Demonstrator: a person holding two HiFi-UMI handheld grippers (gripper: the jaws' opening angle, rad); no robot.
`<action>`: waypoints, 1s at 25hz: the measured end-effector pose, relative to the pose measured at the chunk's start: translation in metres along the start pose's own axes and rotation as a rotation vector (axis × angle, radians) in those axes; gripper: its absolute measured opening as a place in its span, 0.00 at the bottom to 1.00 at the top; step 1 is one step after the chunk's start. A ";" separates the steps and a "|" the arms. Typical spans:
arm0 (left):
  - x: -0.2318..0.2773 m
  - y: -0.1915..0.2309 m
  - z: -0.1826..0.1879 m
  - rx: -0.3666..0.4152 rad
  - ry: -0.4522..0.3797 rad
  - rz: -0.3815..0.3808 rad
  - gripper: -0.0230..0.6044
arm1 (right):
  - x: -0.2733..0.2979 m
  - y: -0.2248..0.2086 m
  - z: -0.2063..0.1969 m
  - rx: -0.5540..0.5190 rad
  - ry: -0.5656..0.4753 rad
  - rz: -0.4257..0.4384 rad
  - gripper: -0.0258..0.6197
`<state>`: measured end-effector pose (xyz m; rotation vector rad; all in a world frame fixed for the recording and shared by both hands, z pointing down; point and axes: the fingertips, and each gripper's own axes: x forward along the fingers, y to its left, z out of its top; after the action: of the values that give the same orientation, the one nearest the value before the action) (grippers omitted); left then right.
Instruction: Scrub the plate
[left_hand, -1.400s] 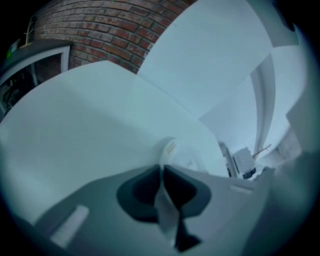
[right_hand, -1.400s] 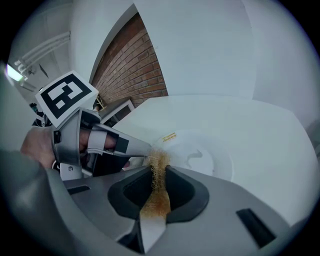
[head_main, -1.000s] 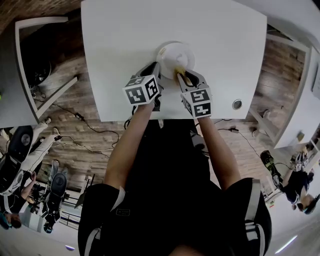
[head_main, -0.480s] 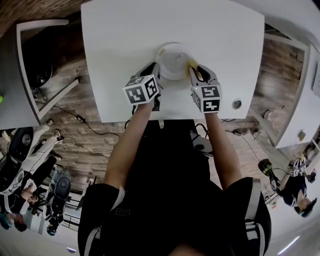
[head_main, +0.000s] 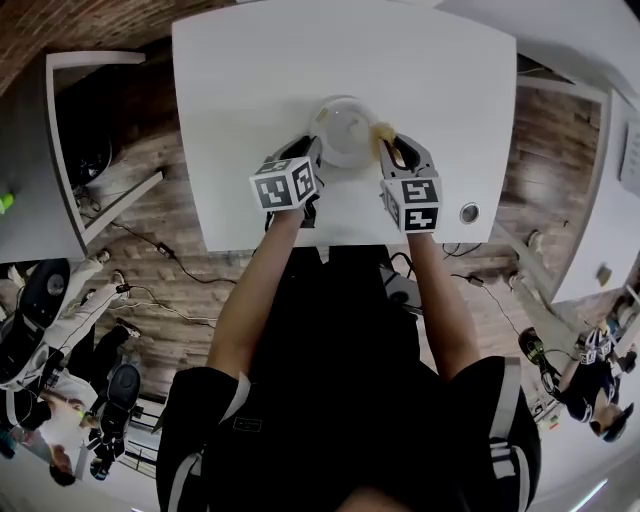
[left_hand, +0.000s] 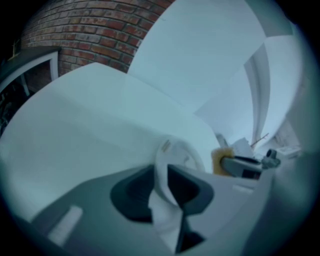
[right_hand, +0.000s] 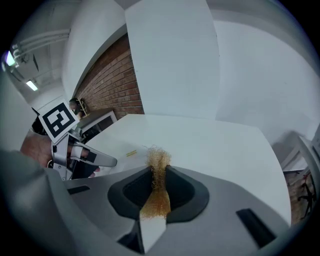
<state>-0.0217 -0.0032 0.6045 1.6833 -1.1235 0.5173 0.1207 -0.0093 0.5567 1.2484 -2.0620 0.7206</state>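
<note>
A white plate (head_main: 345, 128) sits over the near middle of the white table (head_main: 250, 90). My left gripper (head_main: 314, 152) is shut on its near-left rim. In the left gripper view the plate (left_hand: 176, 155) stands tilted up on edge between the jaws of the left gripper (left_hand: 161, 186). My right gripper (head_main: 388, 140) is shut on a golden wire scrubber (head_main: 381, 130), which is at the plate's right rim. The scrubber (right_hand: 158, 161) shows pinched in the right gripper (right_hand: 159, 175), and also beside the plate as a yellow scrubber (left_hand: 221, 161).
A round cable hole (head_main: 469, 213) lies in the table near its front right corner. A second desk (head_main: 40, 150) stands to the left, over wooden floor with cables. A brick wall (left_hand: 85, 27) runs behind the table.
My right gripper has carried the scrubber from the middle of the plate out to its right rim. The left gripper has kept its hold on the plate.
</note>
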 end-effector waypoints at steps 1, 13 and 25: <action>0.000 -0.001 0.000 -0.001 0.002 -0.002 0.15 | -0.003 0.000 0.003 -0.001 -0.009 0.000 0.13; -0.056 -0.019 0.040 0.060 -0.116 -0.050 0.16 | -0.048 0.019 0.055 0.003 -0.174 0.016 0.13; -0.157 -0.081 0.092 0.286 -0.366 -0.166 0.04 | -0.125 0.052 0.121 0.028 -0.410 0.026 0.13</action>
<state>-0.0426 -0.0131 0.4065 2.1636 -1.1935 0.2786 0.0923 -0.0043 0.3774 1.4849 -2.4027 0.5378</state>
